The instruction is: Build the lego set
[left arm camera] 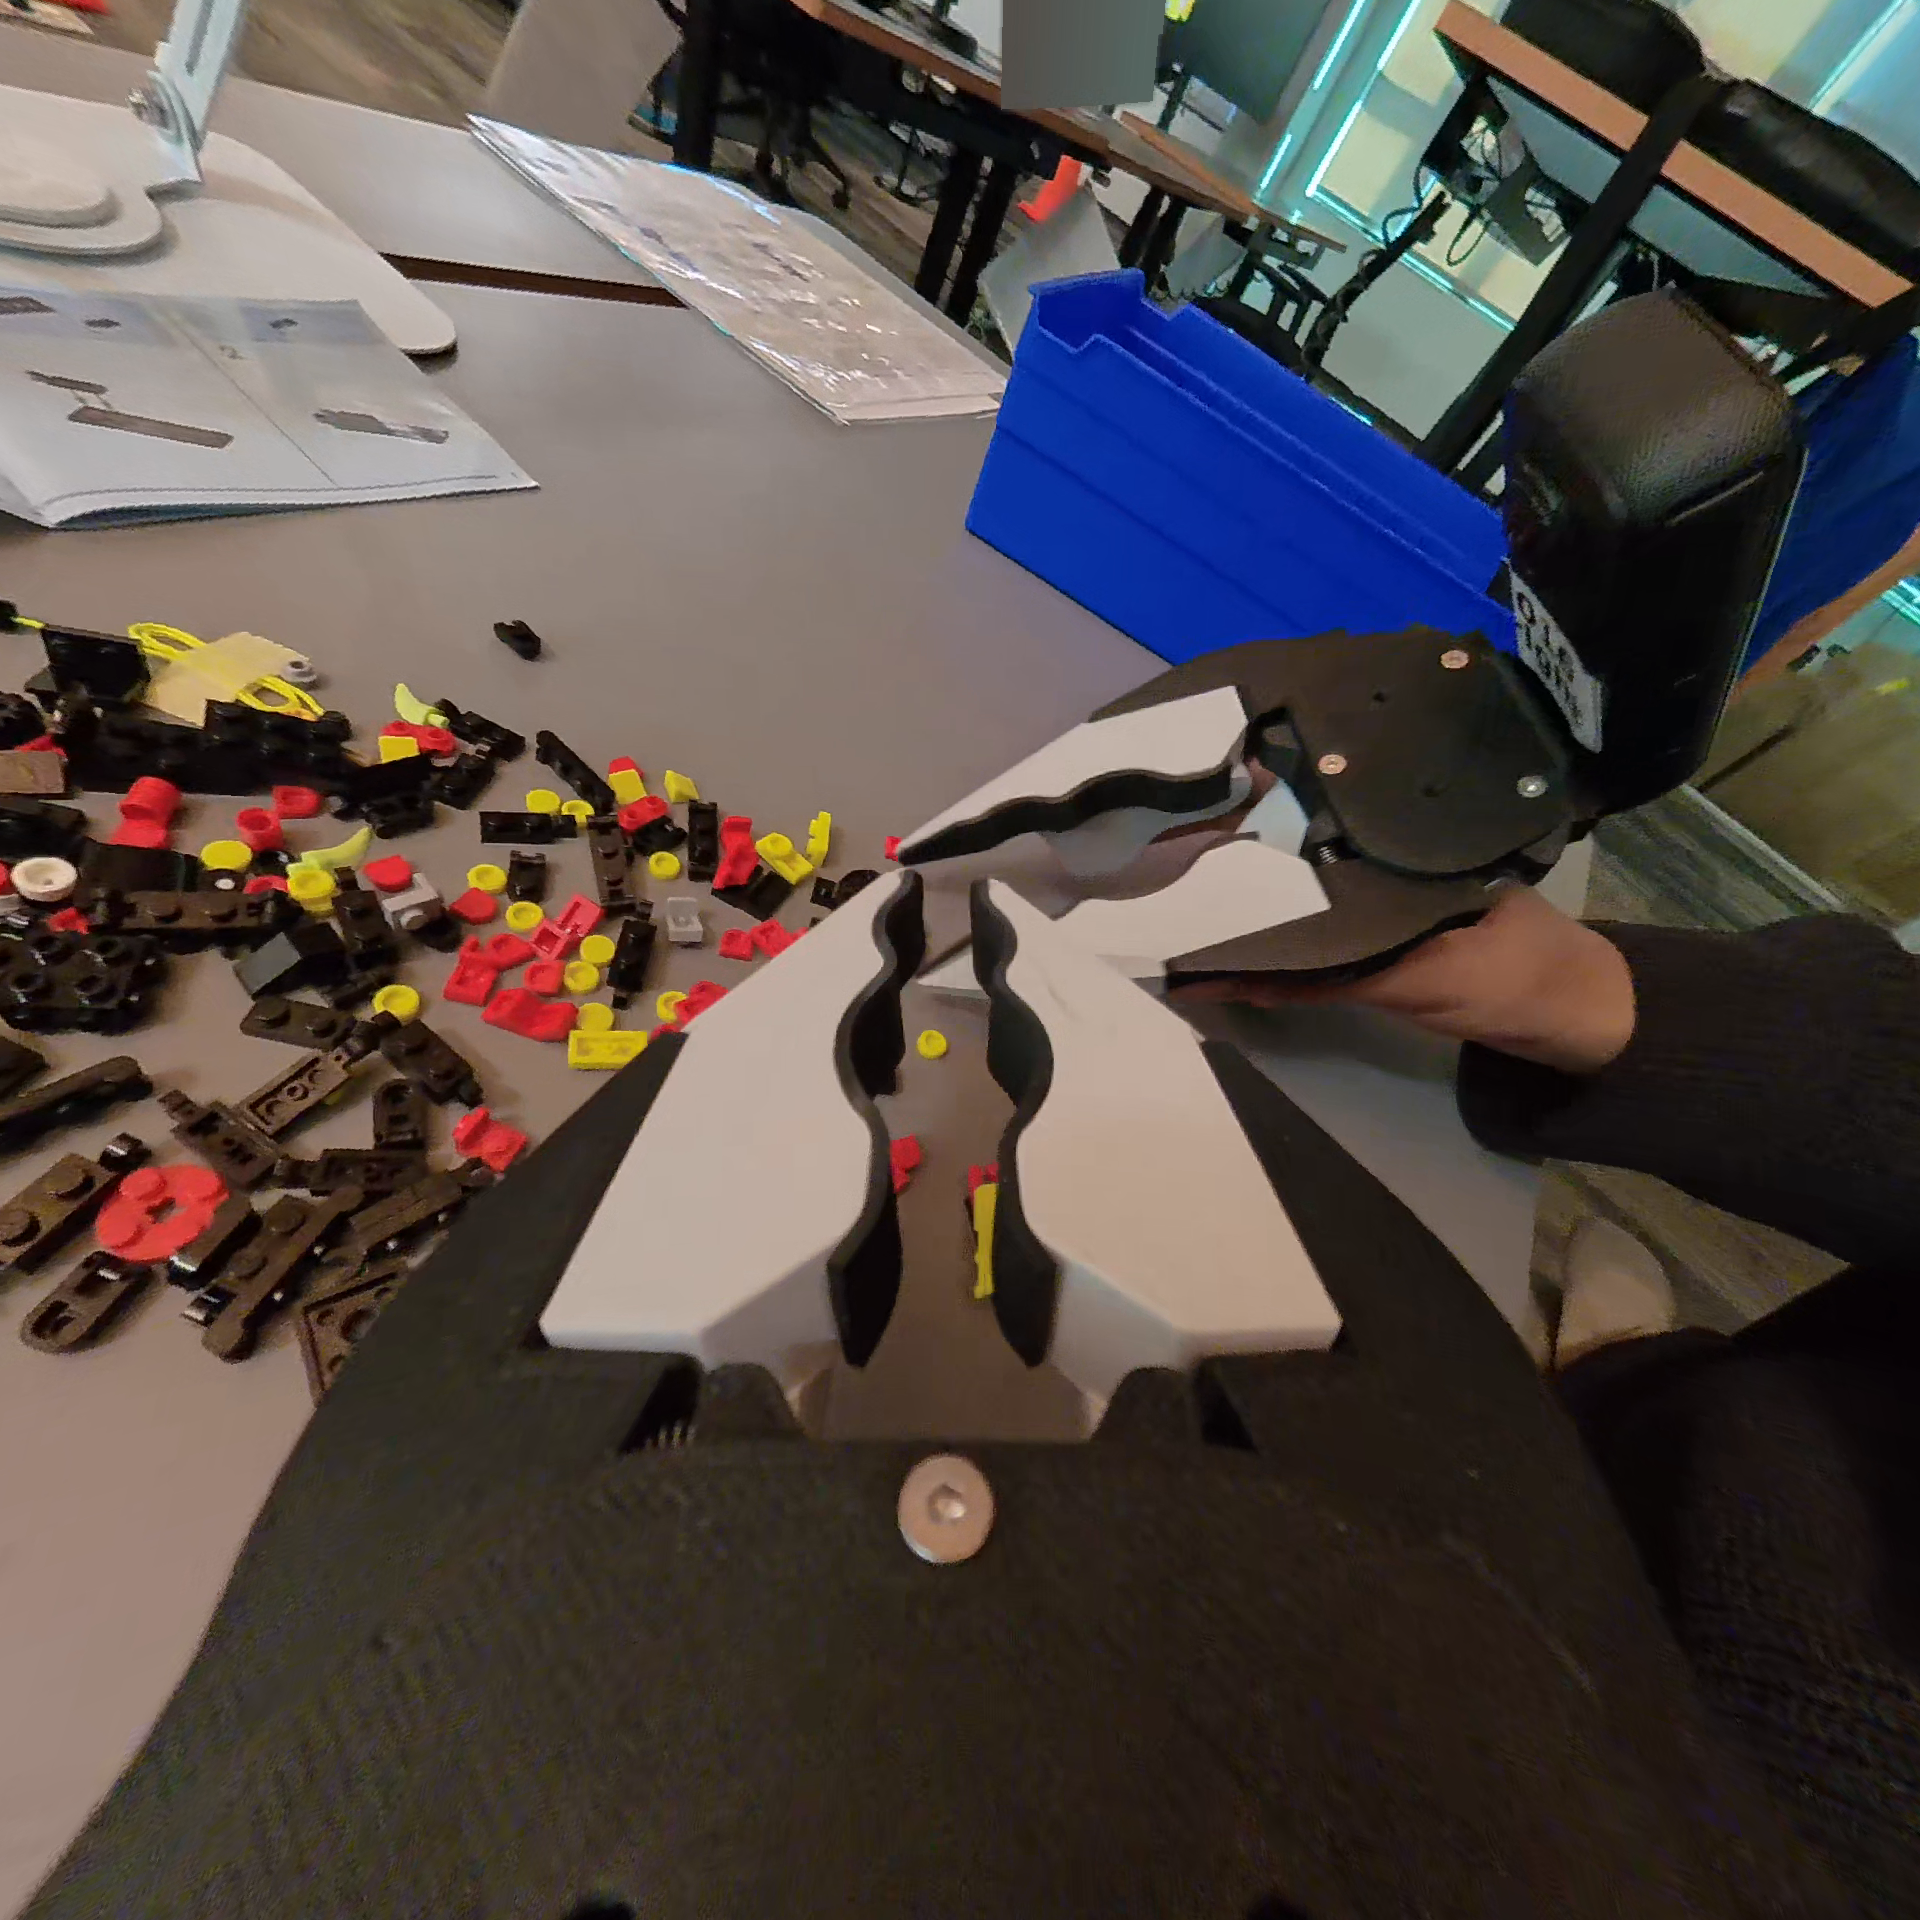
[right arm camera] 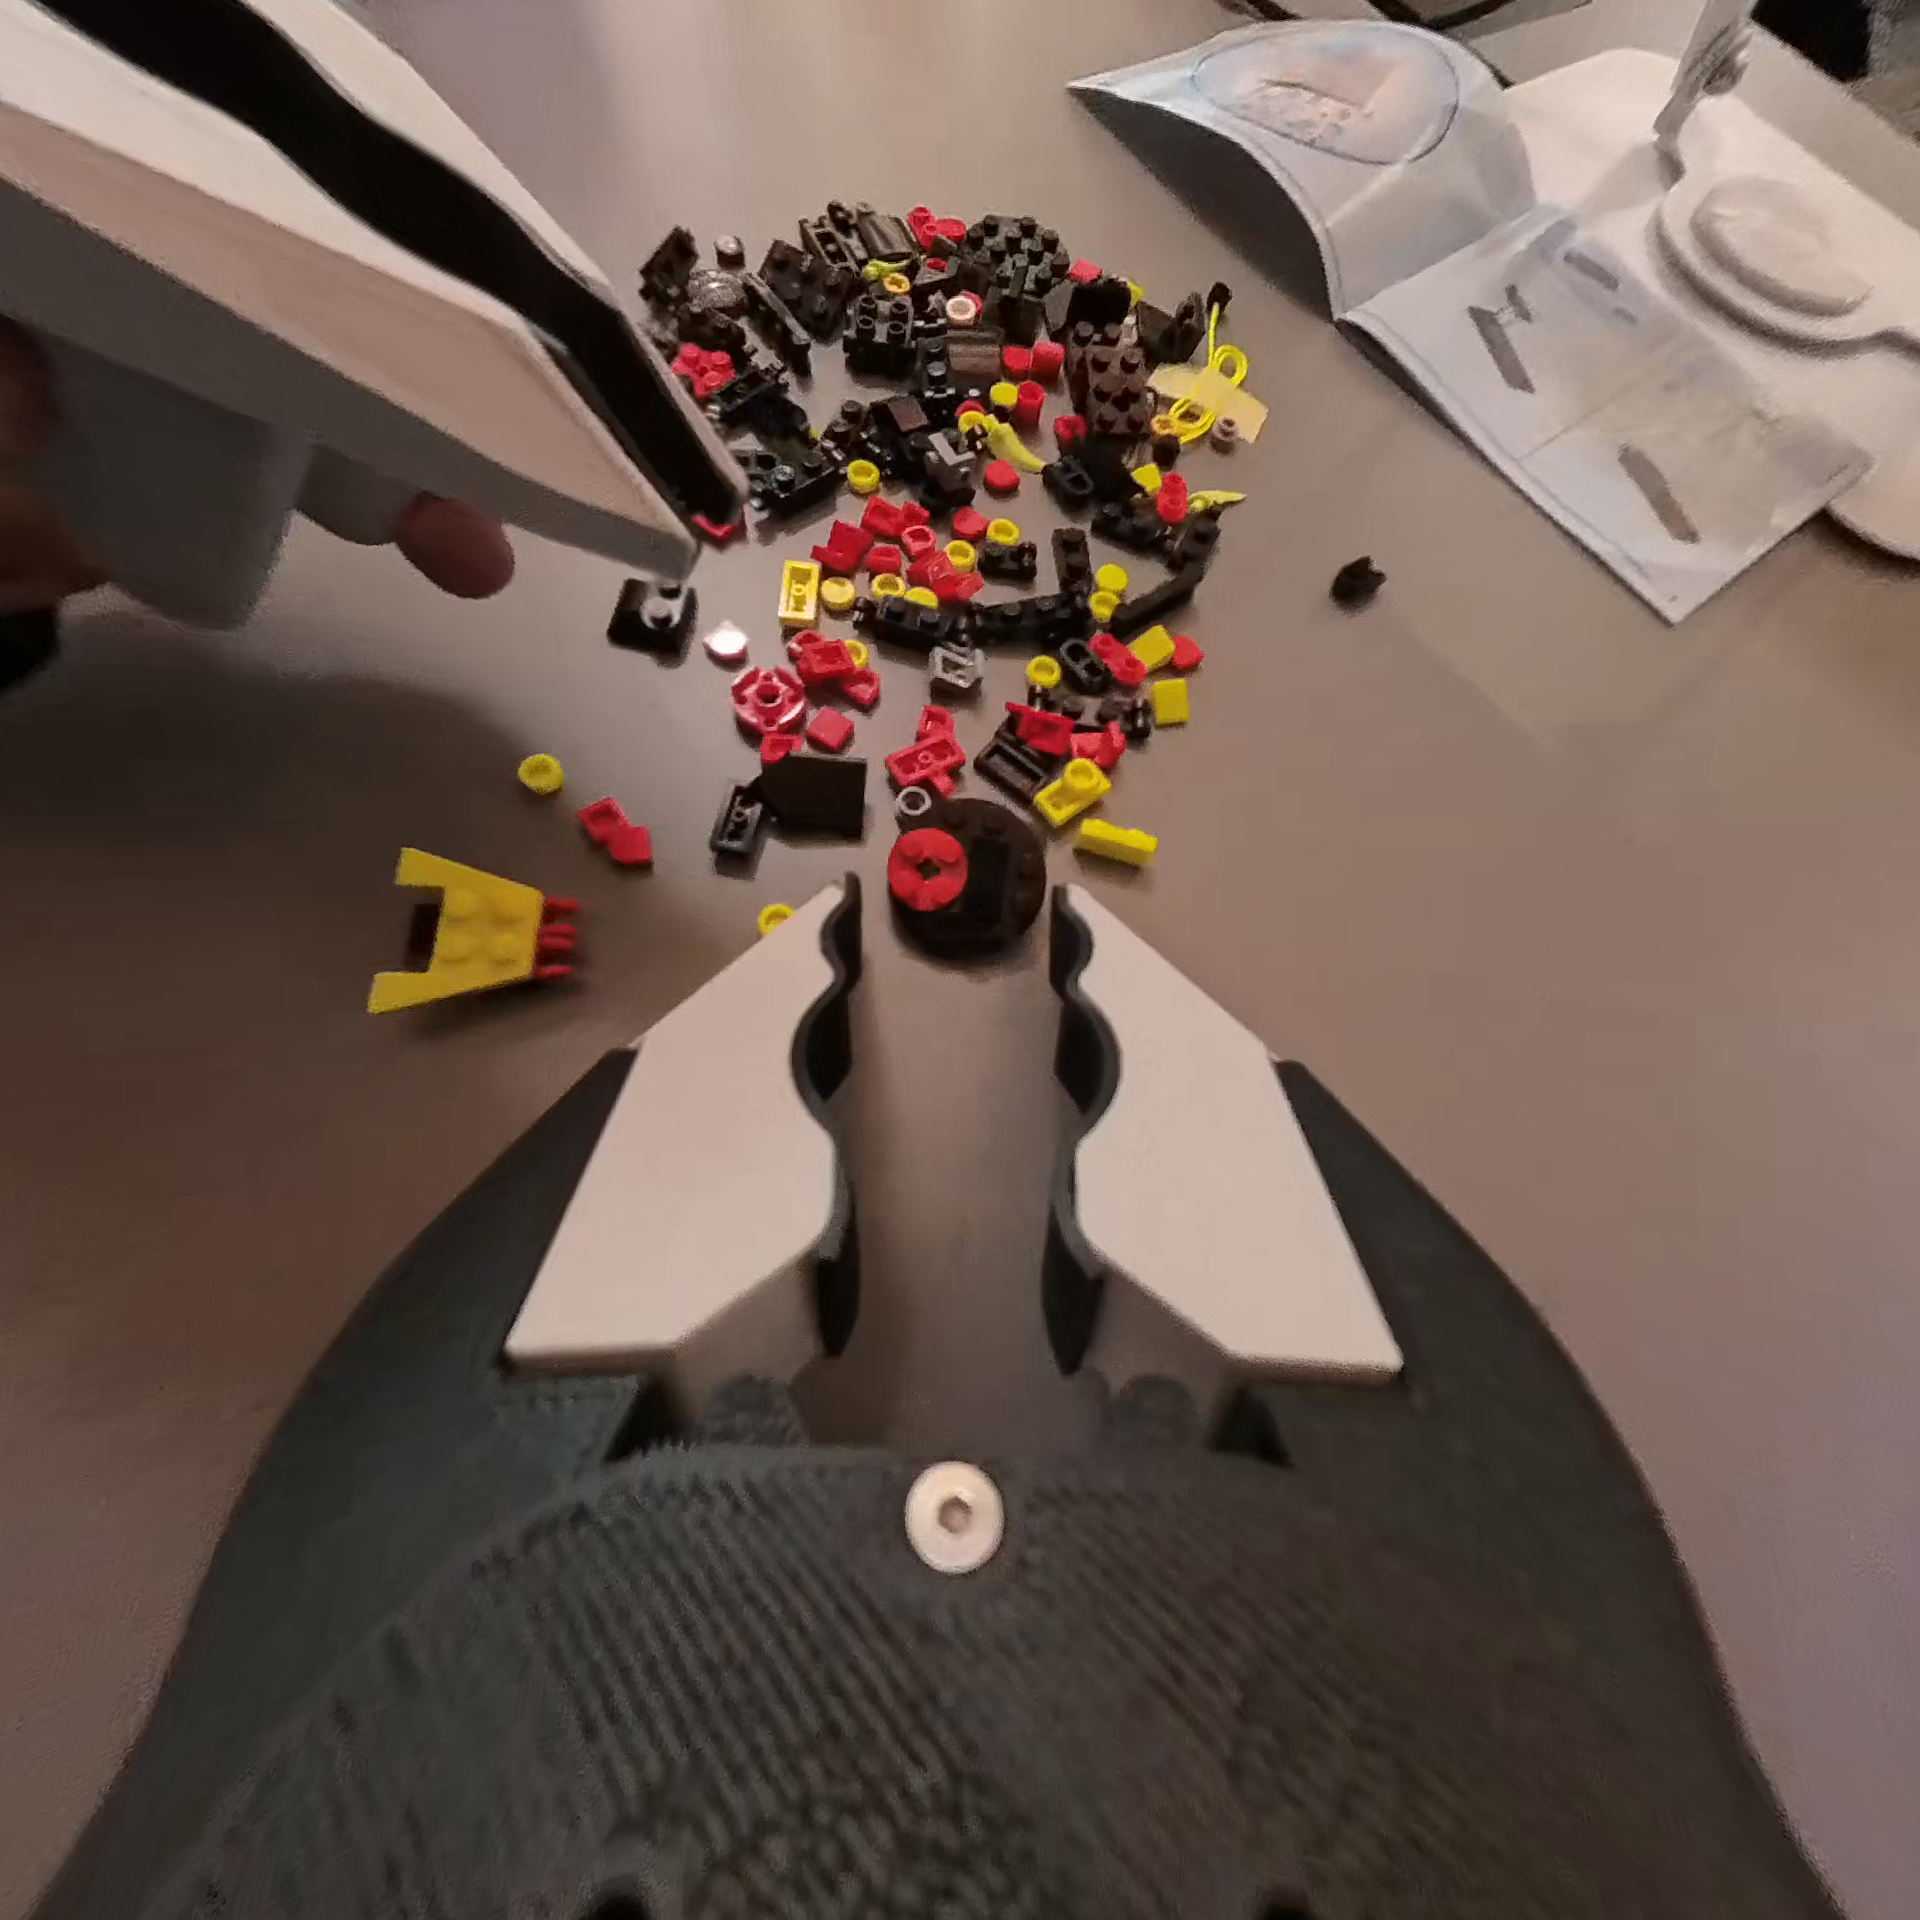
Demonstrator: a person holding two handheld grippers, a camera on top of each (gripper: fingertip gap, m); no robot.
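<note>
Loose black, red and yellow Lego pieces lie in a pile (right arm camera: pixel 966 416) on the grey table, also in the left wrist view (left arm camera: pixel 312 914). My left gripper (left arm camera: pixel 948 885) hovers at the pile's near edge (right arm camera: pixel 712 520). Its jaws stand a narrow gap apart, with a small red piece (right arm camera: pixel 719 528) at the tips. My right gripper (right arm camera: pixel 954 896) is open and empty, its tips on either side of a black round plate (right arm camera: pixel 1003 883) carrying a red round piece (right arm camera: pixel 928 868). One of its fingers (left arm camera: pixel 1091 769) crosses just beyond my left tips. A small yellow wedge assembly with red prongs (right arm camera: pixel 468 930) lies apart at the left.
An open instruction booklet (left arm camera: pixel 239 405) lies past the pile, also in the right wrist view (right arm camera: pixel 1621 416). A plastic-wrapped sheet (left arm camera: pixel 748 260) and a blue bin (left arm camera: pixel 1195 499) stand at the table's far edge. A lone black piece (left arm camera: pixel 516 636) lies apart. A hand (left arm camera: pixel 1455 987) holds the right gripper. There is about 7 cm between the tips of the two grippers.
</note>
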